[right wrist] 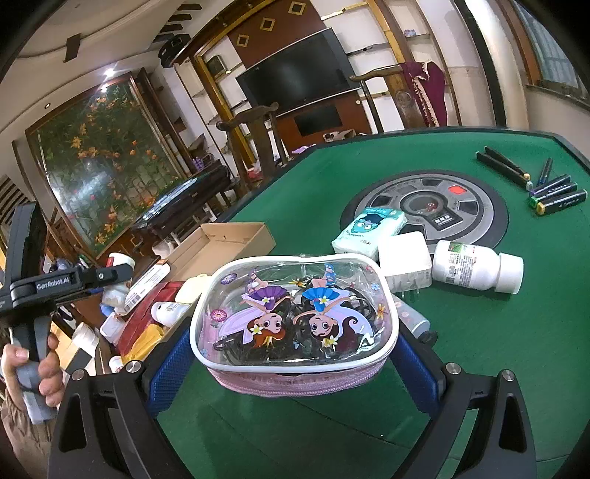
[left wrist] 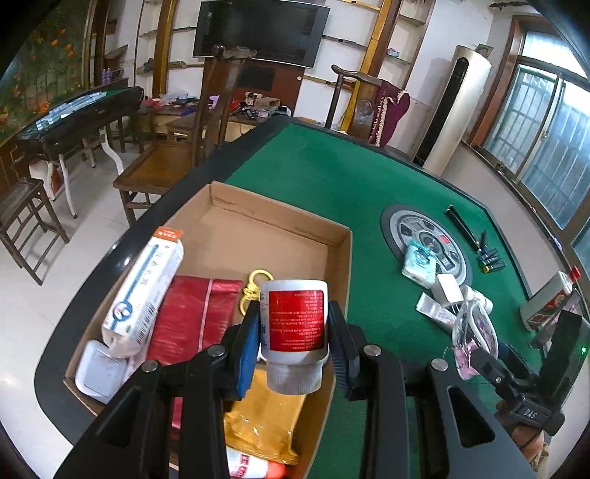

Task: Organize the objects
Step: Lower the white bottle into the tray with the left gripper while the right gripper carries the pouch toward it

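Jaws: your left gripper [left wrist: 293, 341] is clamped on a cylindrical white plastic bottle [left wrist: 295, 331] over the cardboard box [left wrist: 280, 224]; your right gripper [right wrist: 295, 353] clamps a glossy, rounded vinyl pouch [right wrist: 295, 320] beside that box.

Wall television [left wrist: 260, 31], perhaps tiled floor [left wrist: 33, 306].

A white bottle with a red label [left wrist: 295, 318] hangs cap-down above the open cardboard box [left wrist: 280, 228], clamped at its sides. In the box lie a white packet with an orange top [left wrist: 143, 291] at 9 o'clock, a red pouch [left wrist: 191, 317] beside it, yellow rings [left wrist: 252, 291] and a yellow bag [left wrist: 265, 423] at 6 o'clock. A clear zip pouch printed with two cartoon fairies [right wrist: 295, 317] is held level above the green surface [right wrist: 479, 350]. Beyond it, at 1 o'clock, lie a tissue pack [right wrist: 368, 228], a white block [right wrist: 405, 258], a white pill bottle on its side [right wrist: 475, 267] and several markers [right wrist: 553, 195].
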Demonstrator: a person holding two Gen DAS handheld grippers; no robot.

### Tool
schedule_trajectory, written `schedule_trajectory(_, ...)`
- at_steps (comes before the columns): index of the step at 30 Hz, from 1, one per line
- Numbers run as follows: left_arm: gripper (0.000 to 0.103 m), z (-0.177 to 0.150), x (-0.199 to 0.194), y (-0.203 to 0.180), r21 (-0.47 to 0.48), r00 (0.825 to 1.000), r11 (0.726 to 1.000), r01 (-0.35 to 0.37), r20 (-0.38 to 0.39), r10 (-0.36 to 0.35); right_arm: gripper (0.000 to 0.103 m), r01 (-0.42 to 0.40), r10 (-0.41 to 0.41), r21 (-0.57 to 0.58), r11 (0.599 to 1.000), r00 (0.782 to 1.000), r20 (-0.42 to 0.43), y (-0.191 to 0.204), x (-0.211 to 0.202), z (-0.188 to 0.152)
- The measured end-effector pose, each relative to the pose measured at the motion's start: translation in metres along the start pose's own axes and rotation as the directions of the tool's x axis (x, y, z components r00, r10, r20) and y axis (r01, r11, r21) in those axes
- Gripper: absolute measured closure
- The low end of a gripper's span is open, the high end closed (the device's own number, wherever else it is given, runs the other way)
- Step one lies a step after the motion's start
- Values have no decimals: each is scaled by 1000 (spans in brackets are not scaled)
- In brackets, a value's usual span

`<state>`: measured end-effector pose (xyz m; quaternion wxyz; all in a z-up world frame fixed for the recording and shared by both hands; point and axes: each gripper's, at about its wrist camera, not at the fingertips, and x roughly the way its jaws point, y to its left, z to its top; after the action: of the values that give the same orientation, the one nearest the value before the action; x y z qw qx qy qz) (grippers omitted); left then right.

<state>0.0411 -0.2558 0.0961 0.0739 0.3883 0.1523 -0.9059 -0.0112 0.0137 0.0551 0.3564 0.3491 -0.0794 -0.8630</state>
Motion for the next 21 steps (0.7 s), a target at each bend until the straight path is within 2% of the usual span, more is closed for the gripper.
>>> schedule_trajectory(10,70,16,-2,20,-23,1000,1000,-11,7,12,2,-10,10,6,1000,1000,-12,-3,3,0)
schedule_trajectory(21,70,15,6,32,-10,999,999,-49,-23,49,2,-12,12,10,1000,1000,-18,-1,5,1)
